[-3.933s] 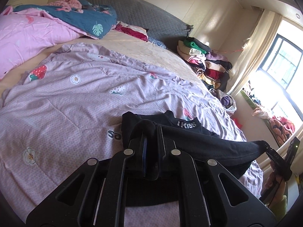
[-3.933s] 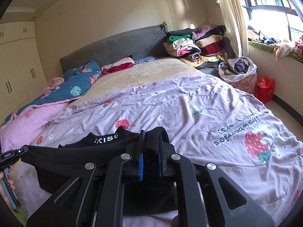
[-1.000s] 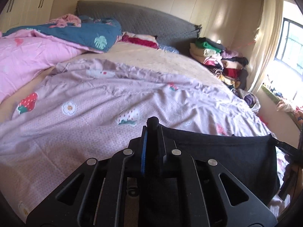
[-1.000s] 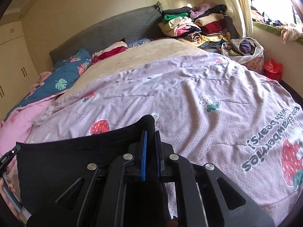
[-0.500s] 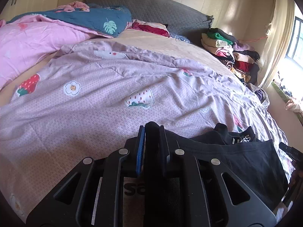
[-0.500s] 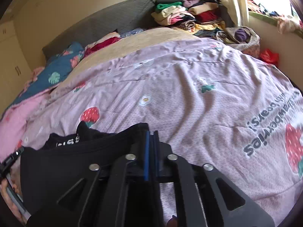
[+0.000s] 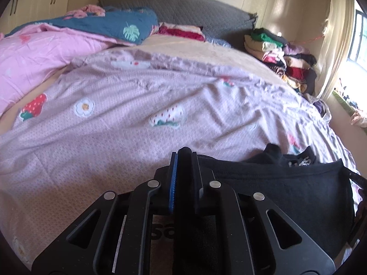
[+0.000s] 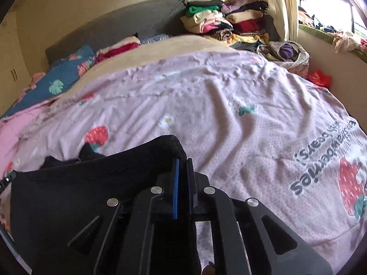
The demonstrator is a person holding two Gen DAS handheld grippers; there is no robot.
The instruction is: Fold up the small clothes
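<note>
Stretching between two handheld grippers, a black garment (image 7: pixel 286 190) hangs low over the lilac strawberry-print quilt (image 7: pixel 137 119) at the near edge of a bed, its long axis running side to side from one claw to the other. At far left a pink duvet (image 7: pixel 39 55) and a blue leaf-print blanket (image 7: pixel 110 25) are bunched against the grey headboard (image 7: pixel 183 6). The left gripper (image 7: pixel 184 158) pinches the garment's left corner, its jaws closed narrow on a fold of black cloth. The fabric's top hem runs taut to the right, with a white-lettered waistband (image 7: pixel 298 161) poking up behind it, pointing toward the headboard. The right gripper (image 8: pixel 182 162) clamps the opposite corner, jaws nearly together on the cloth, which bulges up over its fingertips. Grey lettering and a large strawberry print (image 8: pixel 351 183) mark the quilt further right. Beyond, folded clothes (image 8: pixel 220 23) are stacked at the bed's far right corner beside a curtain (image 8: pixel 277 6) and a bright window (image 8: pixel 332 0).
</note>
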